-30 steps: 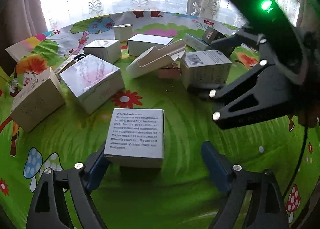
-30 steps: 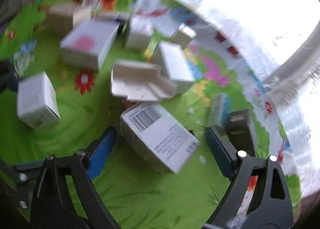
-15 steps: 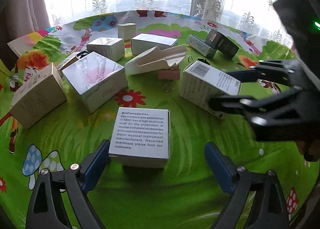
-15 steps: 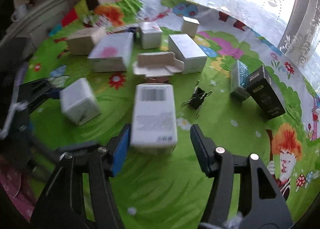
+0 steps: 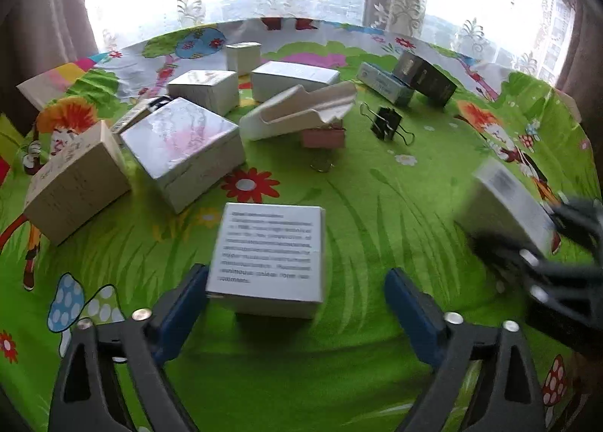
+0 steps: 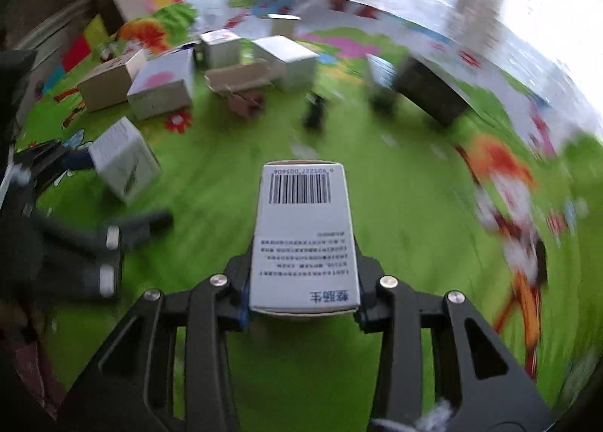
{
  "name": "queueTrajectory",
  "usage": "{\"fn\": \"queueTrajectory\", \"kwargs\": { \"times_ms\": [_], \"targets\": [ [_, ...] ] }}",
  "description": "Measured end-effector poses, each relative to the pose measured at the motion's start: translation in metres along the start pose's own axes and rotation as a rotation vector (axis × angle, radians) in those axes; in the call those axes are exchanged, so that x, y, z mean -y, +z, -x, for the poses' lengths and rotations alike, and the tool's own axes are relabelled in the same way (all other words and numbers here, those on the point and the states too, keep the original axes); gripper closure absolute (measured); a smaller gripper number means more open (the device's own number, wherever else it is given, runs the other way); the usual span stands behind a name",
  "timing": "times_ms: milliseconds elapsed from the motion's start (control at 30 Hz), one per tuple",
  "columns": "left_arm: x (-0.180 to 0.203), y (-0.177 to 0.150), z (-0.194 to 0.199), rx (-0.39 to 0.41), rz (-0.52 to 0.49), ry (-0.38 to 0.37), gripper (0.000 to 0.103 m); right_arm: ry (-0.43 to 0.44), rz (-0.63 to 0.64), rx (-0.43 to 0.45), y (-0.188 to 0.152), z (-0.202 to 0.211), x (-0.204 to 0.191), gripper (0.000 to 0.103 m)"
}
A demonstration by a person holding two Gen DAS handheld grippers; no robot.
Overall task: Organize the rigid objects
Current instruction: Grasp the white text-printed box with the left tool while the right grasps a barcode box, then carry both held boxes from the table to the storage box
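Note:
My right gripper (image 6: pixel 301 313) is shut on a white barcode box (image 6: pixel 303 236) and holds it above the green tablecloth; the box also shows, blurred, at the right in the left wrist view (image 5: pixel 505 206). My left gripper (image 5: pixel 296 300) is open around a white box with printed text (image 5: pixel 269 255), its left pad touching the box. That box appears in the right wrist view (image 6: pixel 122 162) at the left.
Several white and beige boxes (image 5: pixel 182 147) lie at the back left. A cream plastic holder (image 5: pixel 297 111), a pink clip (image 5: pixel 324 138), a black binder clip (image 5: pixel 386 123), a teal box (image 5: pixel 384 83) and a black box (image 5: pixel 424 79) lie at the back.
My right gripper closed on the barcode box and carried it to the right and toward me. My left gripper stayed open around the text box.

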State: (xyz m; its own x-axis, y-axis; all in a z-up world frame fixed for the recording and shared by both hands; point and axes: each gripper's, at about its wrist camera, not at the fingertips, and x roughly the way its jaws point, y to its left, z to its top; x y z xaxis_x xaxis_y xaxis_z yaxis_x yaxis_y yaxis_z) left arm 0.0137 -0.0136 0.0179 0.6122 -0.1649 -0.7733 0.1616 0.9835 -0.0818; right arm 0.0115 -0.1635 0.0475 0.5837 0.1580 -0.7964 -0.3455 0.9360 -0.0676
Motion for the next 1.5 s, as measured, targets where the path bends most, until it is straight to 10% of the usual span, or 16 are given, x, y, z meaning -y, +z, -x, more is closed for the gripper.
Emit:
{"fn": "queueTrajectory", "kwargs": {
  "times_ms": [67, 1167, 1267, 1500],
  "targets": [
    [-0.007, -0.002, 0.005, 0.034, 0.037, 0.012, 0.061, -0.03, -0.06, -0.002, -0.02, 0.013, 0.009, 0.06],
    [0.011, -0.004, 0.01, 0.025, -0.027, 0.09, 0.06, -0.122, -0.173, 0.047, -0.043, 0.028, 0.012, 0.06],
    [0.026, -0.003, 0.016, -0.038, -0.02, -0.012, 0.06, -0.106, -0.215, 0.062, -0.047, 0.035, 0.016, 0.06],
    [0.068, 0.032, 0.137, 0.28, -0.048, -0.202, 0.061, -0.165, -0.353, 0.506, -0.057, 0.155, 0.032, 0.06]
  ]
}}
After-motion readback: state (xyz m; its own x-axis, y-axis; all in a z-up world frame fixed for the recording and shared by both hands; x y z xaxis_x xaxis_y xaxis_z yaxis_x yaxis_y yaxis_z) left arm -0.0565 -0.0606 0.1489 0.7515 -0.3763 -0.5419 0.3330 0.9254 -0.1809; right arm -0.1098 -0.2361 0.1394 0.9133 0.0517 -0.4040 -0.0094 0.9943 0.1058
